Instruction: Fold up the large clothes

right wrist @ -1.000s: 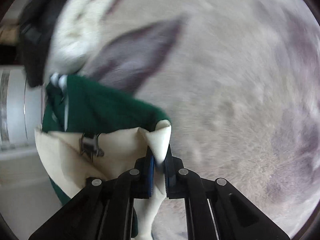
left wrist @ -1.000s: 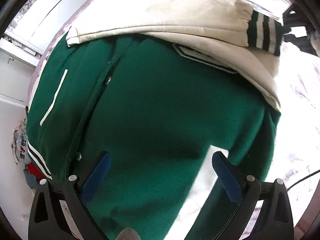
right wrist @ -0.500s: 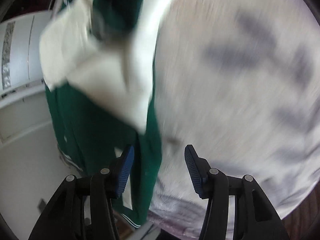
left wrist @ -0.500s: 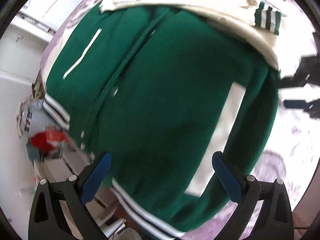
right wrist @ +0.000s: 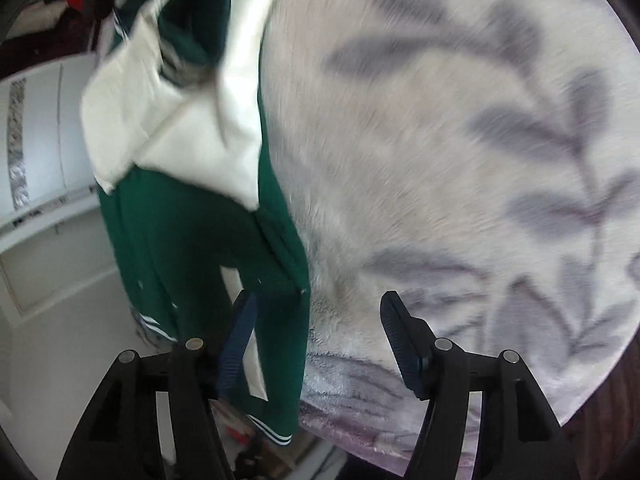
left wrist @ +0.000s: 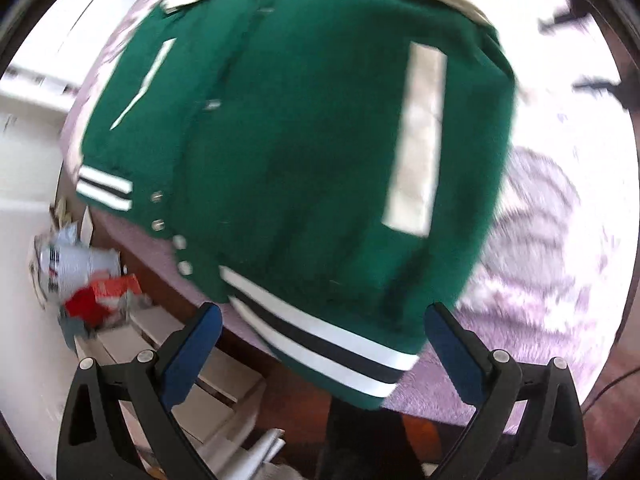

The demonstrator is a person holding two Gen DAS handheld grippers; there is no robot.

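Note:
A green varsity jacket [left wrist: 296,152] with cream sleeves and a striped hem lies on a pale blanket with a leaf print [left wrist: 560,264]. Its hem reaches the bed's near edge. My left gripper [left wrist: 320,352] is open and empty, hovering just off the striped hem [left wrist: 320,340]. In the right wrist view the jacket [right wrist: 192,232] lies at the left with a cream sleeve [right wrist: 188,136] folded over it. My right gripper [right wrist: 316,336] is open and empty above the jacket's right edge and the blanket [right wrist: 460,160].
Beside the bed, at lower left in the left wrist view, are white boxes [left wrist: 224,384], a red item [left wrist: 92,304] and a white bag [left wrist: 76,260]. A white cabinet [right wrist: 36,152] stands at the left in the right wrist view. A dark wooden bed edge [left wrist: 292,396] shows below the hem.
My right gripper has let go of the cream sleeve, opened and pulled back. My left gripper has drawn back from over the jacket's body to its striped hem at the bed edge.

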